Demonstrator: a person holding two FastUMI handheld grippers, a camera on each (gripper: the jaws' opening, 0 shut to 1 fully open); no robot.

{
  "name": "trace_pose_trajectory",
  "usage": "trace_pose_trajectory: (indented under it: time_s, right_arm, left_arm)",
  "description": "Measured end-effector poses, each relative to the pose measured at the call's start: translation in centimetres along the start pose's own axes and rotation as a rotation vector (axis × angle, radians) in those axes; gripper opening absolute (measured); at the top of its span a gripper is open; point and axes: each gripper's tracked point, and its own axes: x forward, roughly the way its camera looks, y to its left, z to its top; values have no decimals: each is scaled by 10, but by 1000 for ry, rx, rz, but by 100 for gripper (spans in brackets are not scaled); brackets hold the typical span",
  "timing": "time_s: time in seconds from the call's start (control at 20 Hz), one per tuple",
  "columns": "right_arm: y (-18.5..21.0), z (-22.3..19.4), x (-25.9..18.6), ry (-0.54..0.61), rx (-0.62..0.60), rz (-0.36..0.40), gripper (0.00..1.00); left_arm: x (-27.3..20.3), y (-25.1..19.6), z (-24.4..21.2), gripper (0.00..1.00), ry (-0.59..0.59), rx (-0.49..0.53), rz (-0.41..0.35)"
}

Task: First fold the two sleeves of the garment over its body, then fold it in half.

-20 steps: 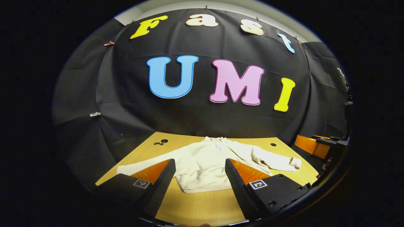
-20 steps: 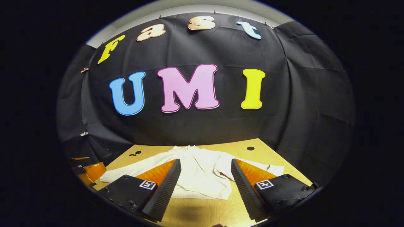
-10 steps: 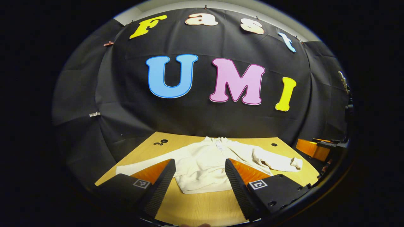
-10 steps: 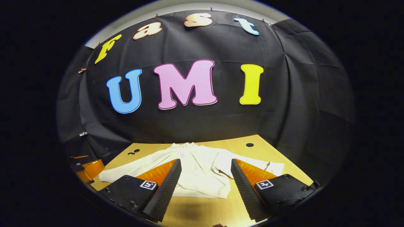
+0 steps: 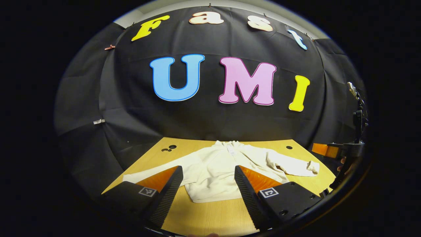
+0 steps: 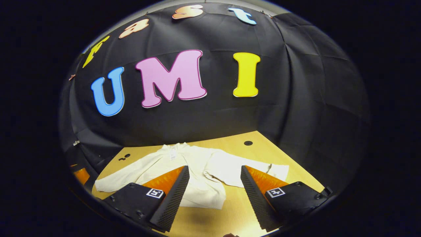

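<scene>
Since one second ago the right gripper view has swung rightward: the garment now sits left of centre between that gripper's fingers, where before it sat nearly centred. The left gripper view has shifted only slightly, and the far gripper at its right edge now appears higher and further out. The garment itself has not changed shape or position on the table.

The garment, a cream long-sleeved top, lies flat on the wooden table, collar toward the booth's black wall and hem toward the cameras. Both sleeves are spread outward, unfolded. In the left gripper view the left sleeve runs straight out toward the table's left edge; the right sleeve bends outward and ends in a crumpled cuff near the table's right edge. A small label shows inside the collar.

The left gripper hangs above the near table edge, jaws spread wide, nothing between them, not touching the cloth. The right gripper is in the same condition: jaws wide apart, empty, above the table in front of the hem and the right sleeve.

Round holes are set in the tabletop near the far left corner, and one more near the far right. At the right edge of the left gripper view, the other gripper's body is seen, with part of a hand behind it.
</scene>
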Motion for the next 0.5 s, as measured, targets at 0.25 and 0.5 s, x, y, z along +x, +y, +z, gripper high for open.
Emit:
trace_pose_trajectory:
  time_s: [0.25, 0.5]
  right_arm:
    - [-48, -13, 37, 72, -1, -82, 96]
    - [-99, -42, 71, 155, -30, -181, 96]
  left_arm:
    - [13, -1, -14, 97, 34, 1, 9]
    - [30, 2, -26, 98, 74, 16, 32]
